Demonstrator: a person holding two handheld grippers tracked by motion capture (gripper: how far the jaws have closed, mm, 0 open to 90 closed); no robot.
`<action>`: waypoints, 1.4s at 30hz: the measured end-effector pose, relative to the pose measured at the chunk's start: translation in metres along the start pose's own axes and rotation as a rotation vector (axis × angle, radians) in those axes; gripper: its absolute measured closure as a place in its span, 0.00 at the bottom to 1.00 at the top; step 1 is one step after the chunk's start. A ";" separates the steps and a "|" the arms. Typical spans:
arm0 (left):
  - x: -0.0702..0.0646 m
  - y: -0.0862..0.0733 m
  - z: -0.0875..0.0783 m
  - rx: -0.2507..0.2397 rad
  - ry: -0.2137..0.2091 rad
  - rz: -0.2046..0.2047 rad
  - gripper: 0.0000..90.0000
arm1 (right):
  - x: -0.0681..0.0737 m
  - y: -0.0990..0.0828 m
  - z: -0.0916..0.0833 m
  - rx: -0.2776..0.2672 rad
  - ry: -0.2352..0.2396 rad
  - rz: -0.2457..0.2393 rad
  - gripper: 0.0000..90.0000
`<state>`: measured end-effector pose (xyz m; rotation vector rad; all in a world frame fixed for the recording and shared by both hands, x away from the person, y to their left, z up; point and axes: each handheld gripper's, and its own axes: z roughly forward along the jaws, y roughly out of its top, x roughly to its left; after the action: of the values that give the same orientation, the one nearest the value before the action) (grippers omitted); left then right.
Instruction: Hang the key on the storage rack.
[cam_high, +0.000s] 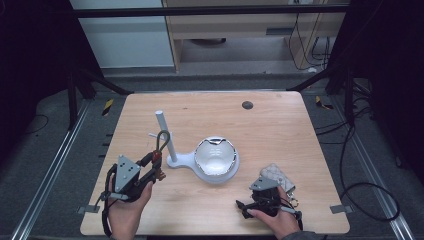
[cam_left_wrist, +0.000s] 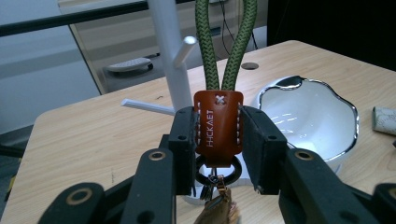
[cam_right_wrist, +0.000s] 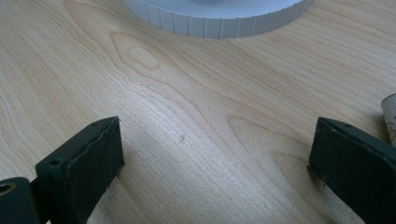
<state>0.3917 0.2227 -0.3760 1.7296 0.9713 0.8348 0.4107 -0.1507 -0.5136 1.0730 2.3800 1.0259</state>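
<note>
My left gripper (cam_left_wrist: 218, 144) is shut on a keychain, its pads pressing both sides of the brown leather tab (cam_left_wrist: 218, 123). A green cord loop (cam_left_wrist: 225, 44) rises from the tab, and a black ring with small charms (cam_left_wrist: 218, 193) hangs below it. In the high view the left gripper (cam_high: 156, 167) holds the keychain (cam_high: 161, 145) just left of a white peg stand (cam_high: 165, 132), with the loop upright near a side peg. My right gripper (cam_right_wrist: 215, 158) rests low over the bare wood, jaws wide apart with nothing between them; it lies at the front right (cam_high: 250, 204).
A white bowl with a silver rim (cam_high: 216, 156) sits on the stand's round base (cam_high: 220, 177). A pale patterned object (cam_high: 277, 175) lies by the right hand. A dark round hole (cam_high: 247, 105) marks the wooden table's (cam_high: 280, 130) far side.
</note>
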 end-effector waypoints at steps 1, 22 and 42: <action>0.001 0.000 0.002 0.009 0.003 0.002 0.73 | 0.000 0.000 0.000 0.000 0.000 0.001 0.03; 0.023 -0.019 0.042 0.113 -0.017 -0.087 0.73 | 0.000 0.000 0.000 -0.001 0.000 0.001 0.03; 0.031 -0.042 0.051 0.136 -0.123 -0.105 0.35 | -0.018 0.021 -0.039 -0.048 -0.034 0.037 0.11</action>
<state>0.4395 0.2396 -0.4284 1.8056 1.0451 0.5992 0.4120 -0.1729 -0.4713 1.1118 2.3052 1.0639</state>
